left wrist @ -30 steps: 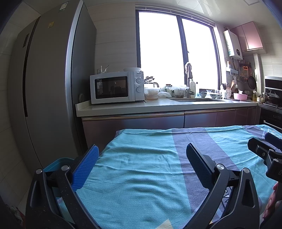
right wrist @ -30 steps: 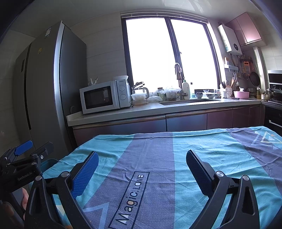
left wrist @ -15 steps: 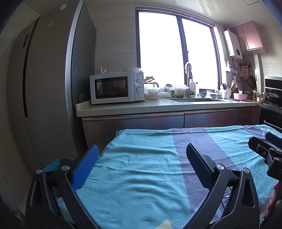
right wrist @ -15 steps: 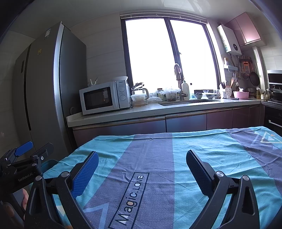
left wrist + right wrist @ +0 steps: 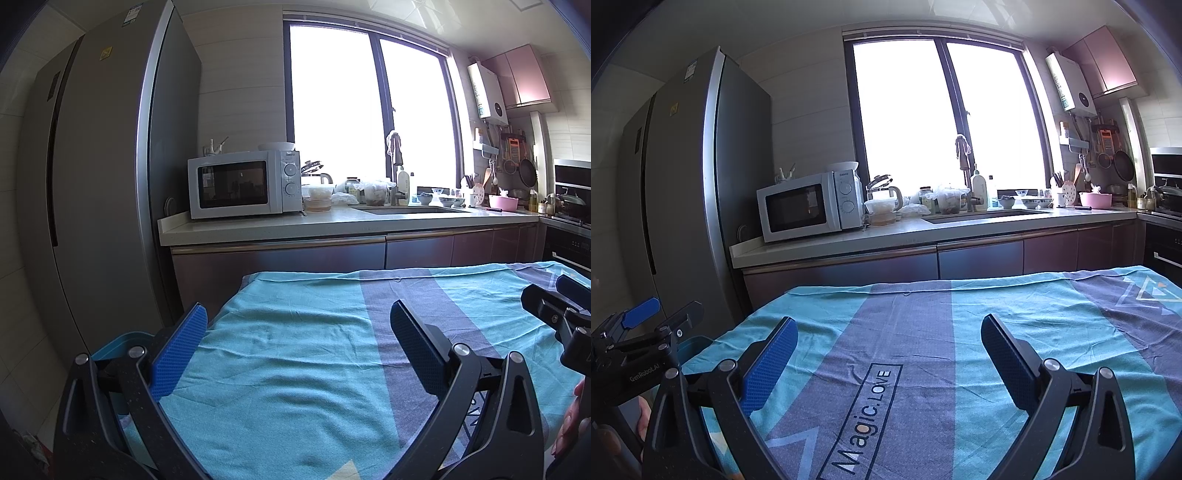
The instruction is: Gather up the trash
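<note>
My left gripper (image 5: 297, 326) hovers open over the left part of a table covered with a teal and purple cloth (image 5: 295, 354), nothing between its blue pads. My right gripper (image 5: 888, 341) is open too, above the cloth (image 5: 997, 332) near its "Magic.LOVE" print. Each gripper shows at the edge of the other's view: the right gripper (image 5: 554, 306) at the far right, the left gripper (image 5: 653, 321) at the far left. No trash shows on the cloth. A blue bin (image 5: 122, 341) peeks out at the table's left edge, also the bin (image 5: 694, 343) in the right wrist view.
Beyond the table runs a kitchen counter (image 5: 332, 223) with a white microwave (image 5: 240, 184), jars, a sink and a pink bowl (image 5: 503, 201). A tall grey fridge (image 5: 96, 184) stands at the left. An oven (image 5: 570, 236) stands at the right. A hand (image 5: 572, 417) holds the right gripper.
</note>
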The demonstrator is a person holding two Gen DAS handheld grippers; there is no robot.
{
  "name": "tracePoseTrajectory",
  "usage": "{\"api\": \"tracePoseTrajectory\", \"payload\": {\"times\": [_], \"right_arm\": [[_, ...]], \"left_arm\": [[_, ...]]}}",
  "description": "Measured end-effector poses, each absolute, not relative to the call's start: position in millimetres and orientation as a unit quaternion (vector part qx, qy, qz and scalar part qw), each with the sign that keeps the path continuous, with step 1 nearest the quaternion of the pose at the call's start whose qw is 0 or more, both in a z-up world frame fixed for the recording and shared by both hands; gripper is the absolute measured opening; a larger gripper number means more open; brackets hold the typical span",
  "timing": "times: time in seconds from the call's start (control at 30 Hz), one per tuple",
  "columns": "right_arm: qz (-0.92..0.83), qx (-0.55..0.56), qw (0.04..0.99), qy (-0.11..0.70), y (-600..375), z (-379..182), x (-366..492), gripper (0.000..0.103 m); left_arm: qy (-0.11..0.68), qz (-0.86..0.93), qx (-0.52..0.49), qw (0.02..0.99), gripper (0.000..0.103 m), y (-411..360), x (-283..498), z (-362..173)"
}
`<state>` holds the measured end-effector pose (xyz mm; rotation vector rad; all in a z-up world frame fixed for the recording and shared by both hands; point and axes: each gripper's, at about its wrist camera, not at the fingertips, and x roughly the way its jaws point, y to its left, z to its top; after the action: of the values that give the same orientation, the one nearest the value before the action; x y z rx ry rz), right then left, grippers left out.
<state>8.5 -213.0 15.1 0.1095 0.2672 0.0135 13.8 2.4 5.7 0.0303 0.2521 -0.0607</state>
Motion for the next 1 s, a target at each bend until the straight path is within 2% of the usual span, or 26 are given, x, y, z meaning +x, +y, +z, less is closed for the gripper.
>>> {"api": "tracePoseTrajectory", "payload": {"times": [1.0], "right_arm": [[0.007, 0.054, 0.990, 0.133, -214.7, 16.6, 7.5, 0.096]], "left_arm": [[0.128, -0.033, 0.020, 0.991, 0.098, 0.8, 17.6, 7.1]]}}
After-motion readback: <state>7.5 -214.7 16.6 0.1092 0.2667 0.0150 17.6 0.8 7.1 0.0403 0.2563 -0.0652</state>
